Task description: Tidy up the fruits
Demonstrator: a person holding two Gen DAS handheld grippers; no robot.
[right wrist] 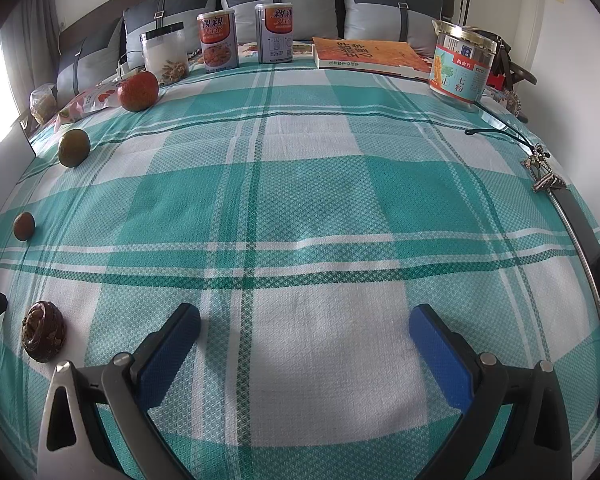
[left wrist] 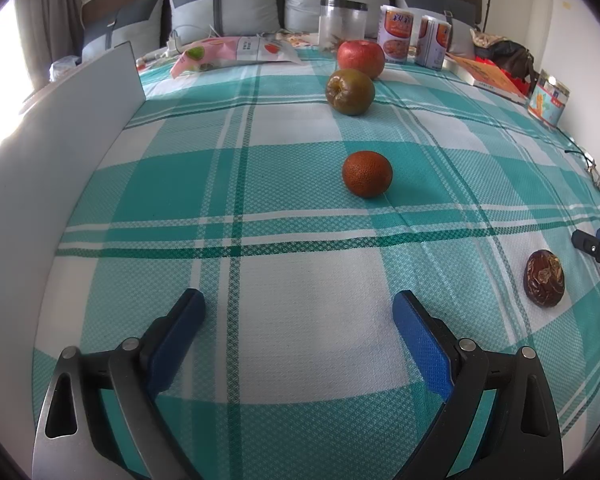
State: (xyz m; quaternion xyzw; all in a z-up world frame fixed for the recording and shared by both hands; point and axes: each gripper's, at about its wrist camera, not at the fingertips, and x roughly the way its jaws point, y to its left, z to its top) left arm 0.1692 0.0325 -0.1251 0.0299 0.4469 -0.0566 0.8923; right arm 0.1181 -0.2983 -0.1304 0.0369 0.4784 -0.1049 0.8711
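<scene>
Both grippers hang over the near edge of the checked cloth with their jaws spread wide and nothing between them: the left gripper and the right gripper each frame only bare fabric. The fruits lie in a loose line running from the far edge toward the near one: a red apple touching or just in front of the clear jar, a greenish-brown fruit just beside it, a small orange near the middle, and a wrinkled dark fruit toward the near right corner, between the two grippers. The risks, as I judge them, come from roundness and softness — any of these could roll away on the cloth if a finger nudges it before the jaws close, and the orange has open cloth all around it to run on. The wrinkled fruit looks overripe and may squash or split under a firm squeeze. Reaching for the apple could knock the jar or the tall cans standing along the far edge — they look easy to tip.
</scene>
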